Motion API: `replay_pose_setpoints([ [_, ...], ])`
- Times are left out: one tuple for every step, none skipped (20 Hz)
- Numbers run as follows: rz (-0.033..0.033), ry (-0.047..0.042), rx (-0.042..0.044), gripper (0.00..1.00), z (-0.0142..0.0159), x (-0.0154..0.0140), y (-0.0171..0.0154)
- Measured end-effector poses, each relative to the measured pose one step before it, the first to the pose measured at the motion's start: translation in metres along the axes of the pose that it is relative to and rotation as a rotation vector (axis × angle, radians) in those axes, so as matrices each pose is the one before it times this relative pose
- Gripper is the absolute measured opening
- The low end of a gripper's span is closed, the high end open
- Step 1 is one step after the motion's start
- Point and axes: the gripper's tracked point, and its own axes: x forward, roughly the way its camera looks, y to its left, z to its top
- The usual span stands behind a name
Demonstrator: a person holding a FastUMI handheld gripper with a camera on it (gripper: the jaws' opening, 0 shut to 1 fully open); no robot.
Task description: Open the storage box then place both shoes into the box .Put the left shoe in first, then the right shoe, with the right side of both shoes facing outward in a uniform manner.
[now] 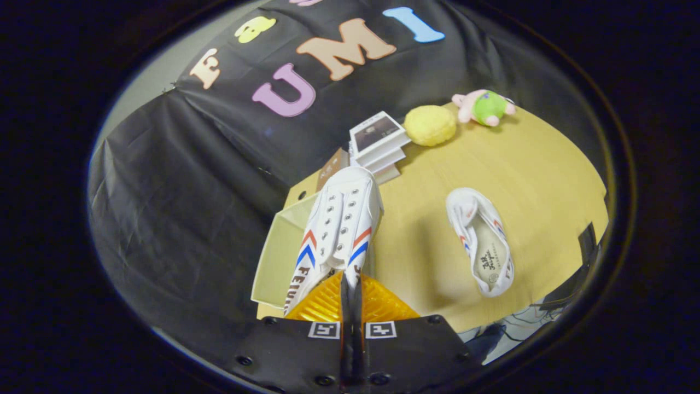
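My gripper (350, 284) is shut on the heel edge of a white canvas shoe (342, 219) with red and blue chevrons on its sides. The shoe hangs toe-away from the fingers, above the right wall of the open storage box (276, 257), a pale cardboard box at the table's left end. The second white shoe (481, 241) lies on the tan table (536, 180) to the right of the fingers, its opening facing up.
Beyond the held shoe stands a stack of white boxes (378, 143) beside a brown flap (332, 168). A yellow round plush (430, 125) and a pink and green plush toy (483, 107) sit at the table's far edge. Cables (538, 314) hang off the near right corner.
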Motion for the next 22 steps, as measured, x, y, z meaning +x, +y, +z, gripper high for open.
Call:
replay_pose_setpoints([
  [0.02151,0.00374,-0.01059,0.03,0.00395,0.00170,0.01459],
  [0.02361,0.00882,-0.00284,0.03,0.00182,0.00263,0.01491],
  [0.01863,0.00987,0.00879,0.03,0.00142,0.00664,0.01345],
  [0.02066,0.01260,0.01005,0.03,-0.00062,0.00847,0.01235],
  [0.01626,0.01934,0.00519,0.03,-0.00291,0.01128,0.01148],
  [0.00491,0.01810,0.00707,0.03,-0.00414,0.00899,0.00727],
  [-0.00443,0.02449,-0.00105,0.03,-0.00507,0.01220,0.00540],
  [-0.01650,0.03147,-0.00572,0.03,-0.00702,0.01145,0.00367],
  [-0.02404,0.03180,-0.01093,0.03,-0.00630,0.01252,0.00171],
  [-0.02684,0.03394,-0.01519,0.03,-0.00724,0.01180,0.00031],
  [-0.02943,0.03346,-0.00721,0.03,-0.00650,0.01229,-0.00128],
  [-0.02912,0.02964,0.00218,0.03,-0.00483,0.01138,-0.00038],
  [-0.02322,0.02498,0.00138,0.03,-0.00453,0.01248,0.00019],
  [-0.01717,0.01799,-0.00127,0.03,-0.00253,0.00460,0.00265],
  [-0.00786,-0.00016,0.00682,0.03,0.00412,0.00741,0.00317],
  [-0.00620,0.01851,0.01153,0.03,-0.00131,0.00510,0.00068],
  [-0.00127,0.00662,0.01009,0.03,0.00393,0.00690,0.00153],
  [0.00528,0.00548,0.00907,0.03,0.00389,0.00576,0.00308],
  [0.00605,0.00784,0.01453,0.03,0.00284,0.00415,0.00520],
  [-0.00877,0.01012,0.00267,0.03,0.00055,0.00368,0.00138],
  [-0.02267,-0.00446,-0.01741,0.03,0.00286,0.00447,-0.00278],
  [-0.01823,0.00664,-0.01286,0.03,-0.00024,0.00618,-0.00231],
])
